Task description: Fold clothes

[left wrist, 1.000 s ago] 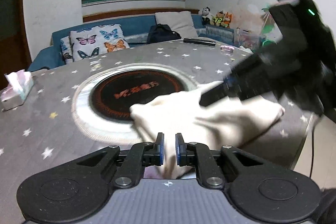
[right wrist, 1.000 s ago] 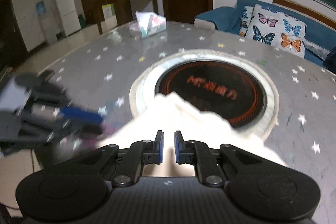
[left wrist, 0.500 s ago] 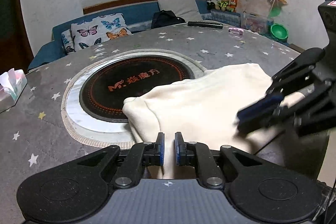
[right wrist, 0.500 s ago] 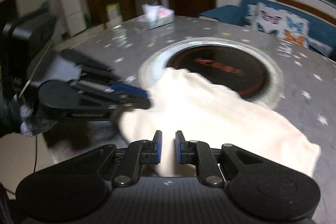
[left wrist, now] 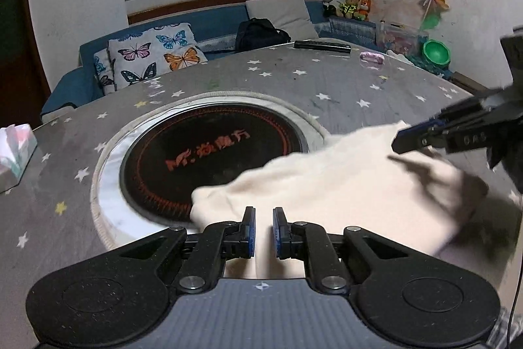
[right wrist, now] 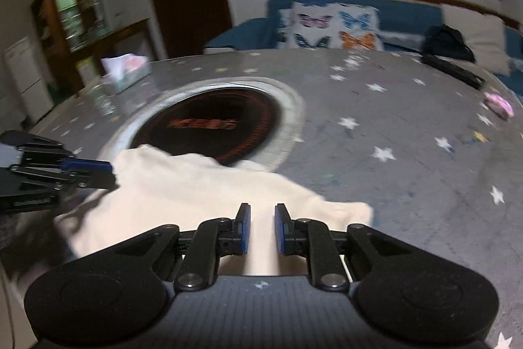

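A cream garment (left wrist: 343,185) lies folded and flat on the grey star-patterned round table (left wrist: 343,87), by its near edge and partly over the dark inset hotplate (left wrist: 212,152). My left gripper (left wrist: 263,229) hovers over the garment's near left part. Its jaws stand a narrow gap apart with nothing gripped. My right gripper (left wrist: 400,146) hangs just above the garment's far right corner and casts a shadow on it. In the right wrist view the garment (right wrist: 196,195) lies below my right gripper (right wrist: 263,229), equally narrow. The left gripper (right wrist: 109,174) hovers at the garment's left corner.
A tissue box (left wrist: 14,152) sits at the table's left edge. A black remote (left wrist: 322,45) and a small pink object (left wrist: 371,57) lie at the far side. A blue sofa with a butterfly cushion (left wrist: 147,54) stands behind the table. The table edge drops off near the garment.
The right gripper swung from above the garment down to its right corner. Both cameras rose and pulled back a little. The garment now lies flatter, and the right jaws stand slightly wider.
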Action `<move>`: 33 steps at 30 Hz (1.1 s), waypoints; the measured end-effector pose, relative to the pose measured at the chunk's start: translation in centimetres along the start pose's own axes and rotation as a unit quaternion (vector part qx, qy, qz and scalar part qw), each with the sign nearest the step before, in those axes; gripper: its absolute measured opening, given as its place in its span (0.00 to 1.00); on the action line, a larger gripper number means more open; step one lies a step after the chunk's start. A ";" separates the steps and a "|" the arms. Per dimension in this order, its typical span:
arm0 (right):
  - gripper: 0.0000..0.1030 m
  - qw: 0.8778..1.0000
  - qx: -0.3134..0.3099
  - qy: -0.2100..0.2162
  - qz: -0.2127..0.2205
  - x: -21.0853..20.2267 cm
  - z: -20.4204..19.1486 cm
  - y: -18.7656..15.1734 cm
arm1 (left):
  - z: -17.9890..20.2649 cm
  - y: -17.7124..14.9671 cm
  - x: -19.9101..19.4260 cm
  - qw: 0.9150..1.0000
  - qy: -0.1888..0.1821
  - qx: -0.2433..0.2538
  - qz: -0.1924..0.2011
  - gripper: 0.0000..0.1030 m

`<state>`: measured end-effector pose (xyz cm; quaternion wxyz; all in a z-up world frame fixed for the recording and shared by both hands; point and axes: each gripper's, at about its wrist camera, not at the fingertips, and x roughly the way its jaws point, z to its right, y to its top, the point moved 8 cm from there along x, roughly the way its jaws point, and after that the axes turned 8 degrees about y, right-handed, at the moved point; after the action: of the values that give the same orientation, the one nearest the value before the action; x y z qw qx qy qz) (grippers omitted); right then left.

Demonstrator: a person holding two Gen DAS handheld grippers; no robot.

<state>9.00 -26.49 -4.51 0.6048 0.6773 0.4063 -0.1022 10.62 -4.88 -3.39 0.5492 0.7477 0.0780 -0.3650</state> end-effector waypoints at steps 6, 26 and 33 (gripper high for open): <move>0.20 1.000 0.024 -0.013 0.002 0.0 1.9 -0.5 | 0.0 1.1 2.6 1.000 -0.013 -0.018 -0.017 0.13; 0.20 0.999 -0.038 0.021 -0.004 -2.4 -1.7 -1.1 | 2.3 2.1 2.9 1.000 -0.025 -0.010 0.000 0.13; 0.19 0.995 -0.076 0.034 -0.049 -3.6 -3.3 -4.6 | 1.9 -0.1 1.9 1.000 -0.013 -0.012 -0.008 0.14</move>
<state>2.43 -25.34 -4.78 0.6343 0.6120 0.4660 -0.0774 11.11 -7.05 -4.93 0.5561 0.7357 0.0816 -0.3780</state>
